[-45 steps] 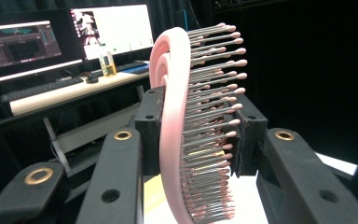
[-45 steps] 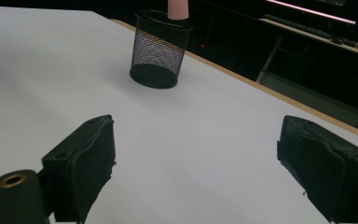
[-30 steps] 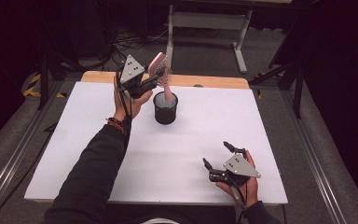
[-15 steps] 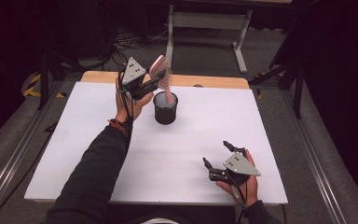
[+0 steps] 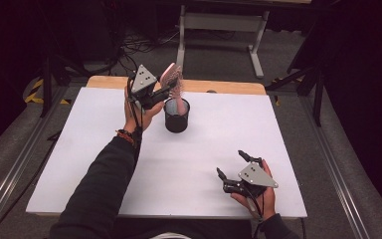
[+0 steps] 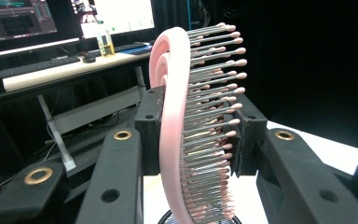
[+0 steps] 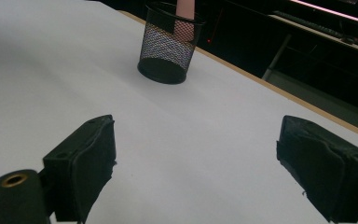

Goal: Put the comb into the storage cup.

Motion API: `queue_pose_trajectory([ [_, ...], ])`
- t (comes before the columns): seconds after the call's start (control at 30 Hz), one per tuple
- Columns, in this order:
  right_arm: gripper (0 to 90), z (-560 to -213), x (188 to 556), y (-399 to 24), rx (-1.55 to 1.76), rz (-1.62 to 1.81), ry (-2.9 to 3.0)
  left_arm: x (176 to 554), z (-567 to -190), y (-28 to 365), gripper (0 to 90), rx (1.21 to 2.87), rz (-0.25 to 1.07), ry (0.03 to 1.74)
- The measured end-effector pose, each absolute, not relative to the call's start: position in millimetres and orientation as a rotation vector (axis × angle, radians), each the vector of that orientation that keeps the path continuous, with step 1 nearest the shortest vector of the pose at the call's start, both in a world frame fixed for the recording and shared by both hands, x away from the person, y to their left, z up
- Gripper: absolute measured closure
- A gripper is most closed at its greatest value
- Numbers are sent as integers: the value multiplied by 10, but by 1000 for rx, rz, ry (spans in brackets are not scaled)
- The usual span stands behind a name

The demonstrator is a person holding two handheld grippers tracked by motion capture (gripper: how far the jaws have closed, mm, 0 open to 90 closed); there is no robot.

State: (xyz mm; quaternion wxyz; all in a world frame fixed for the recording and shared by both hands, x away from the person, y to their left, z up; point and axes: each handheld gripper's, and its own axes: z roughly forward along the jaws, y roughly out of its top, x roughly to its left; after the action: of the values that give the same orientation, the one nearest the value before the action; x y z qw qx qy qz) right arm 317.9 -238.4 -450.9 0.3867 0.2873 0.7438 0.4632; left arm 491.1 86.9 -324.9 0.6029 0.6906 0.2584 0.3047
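Hairbrush (image 6: pixel 172 116): pink, upright, head clamped between the left tool's (image 5: pixel 166 92) jaws, directly above the mesh cup (image 5: pixel 176 115).
Mesh cup: holds the hairbrush's handle end.
Right tool (image 5: pixel 236 172): jaws wide apart, gripping nothing, well apart from the mesh cup on the counter (image 5: pixel 79 164).

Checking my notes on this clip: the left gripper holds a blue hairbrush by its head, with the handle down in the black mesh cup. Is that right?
Not quite: the hairbrush is pink, not blue, as the left gripper view shows. The rest stands: the left gripper clamps its bristled head, and the handle reaches down into the black mesh cup.
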Motion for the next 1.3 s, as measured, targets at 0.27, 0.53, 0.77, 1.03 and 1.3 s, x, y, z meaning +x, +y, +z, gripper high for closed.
queue_pose_trajectory([
  [0.27, 125, -4505, 3177, -2393, 744, 1177, 1879, 4925, -3326, 881, 632, 1605, 684, 607],
  [0.53, 126, -4507, 3182, -2396, 752, 1171, 1873, 4924, -3390, 871, 632, 1616, 667, 612],
  [0.77, 126, -4516, 3188, -2391, 752, 1169, 1882, 4934, -3445, 862, 632, 1627, 659, 621],
  [1.03, 126, -4528, 3194, -2384, 753, 1164, 1889, 4929, -3488, 826, 631, 1630, 650, 620],
  [1.3, 126, -4533, 3196, -2383, 748, 1161, 1897, 4923, -3566, 824, 630, 1627, 638, 635],
])
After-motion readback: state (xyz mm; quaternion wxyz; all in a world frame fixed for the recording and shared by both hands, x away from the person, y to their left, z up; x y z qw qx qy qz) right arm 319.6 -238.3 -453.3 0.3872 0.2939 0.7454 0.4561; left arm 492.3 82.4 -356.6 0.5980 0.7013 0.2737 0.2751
